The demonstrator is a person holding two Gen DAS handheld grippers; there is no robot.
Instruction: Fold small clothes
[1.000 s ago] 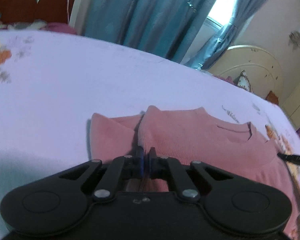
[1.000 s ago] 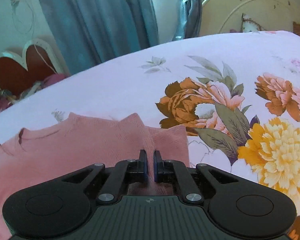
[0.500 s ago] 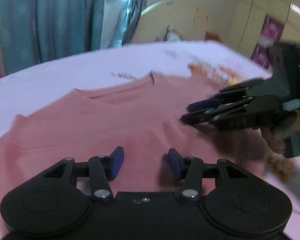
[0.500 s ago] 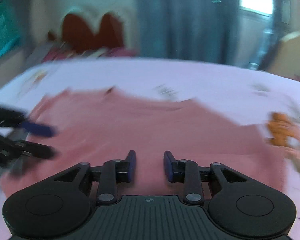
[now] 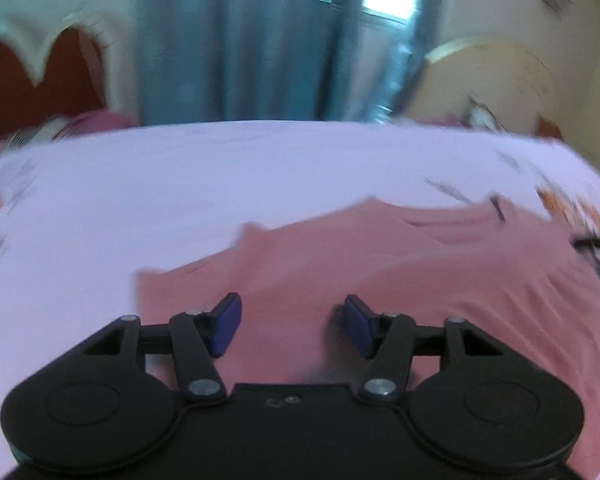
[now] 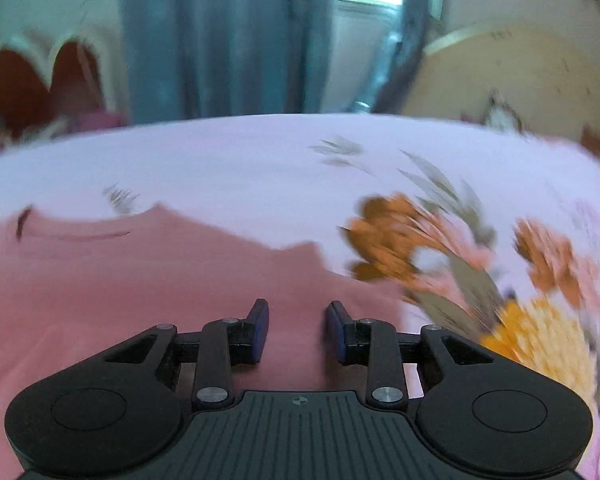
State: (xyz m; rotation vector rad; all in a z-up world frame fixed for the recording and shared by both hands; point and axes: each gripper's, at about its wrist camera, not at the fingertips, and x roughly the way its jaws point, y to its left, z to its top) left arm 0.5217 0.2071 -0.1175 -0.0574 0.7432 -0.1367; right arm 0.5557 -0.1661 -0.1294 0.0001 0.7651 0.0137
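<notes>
A small pink knit sweater lies flat on the pale lilac bedsheet, neck opening toward the far side. My left gripper is open and empty, just above the sweater's left part. In the right wrist view the sweater fills the lower left, its neckline at the far left. My right gripper is open and empty, above the sweater's right part near its right edge. A dark tip of the right gripper shows at the right edge of the left wrist view. Both views are motion-blurred.
The sheet has large orange, pink and yellow flower prints to the right of the sweater. Blue curtains and a window hang behind the bed. A red heart-shaped headboard stands far left, a cream rounded board far right.
One second ago both grippers were shut on folds of the sweater. They have let go and opened. Both have swung back to face the far side of the bed.
</notes>
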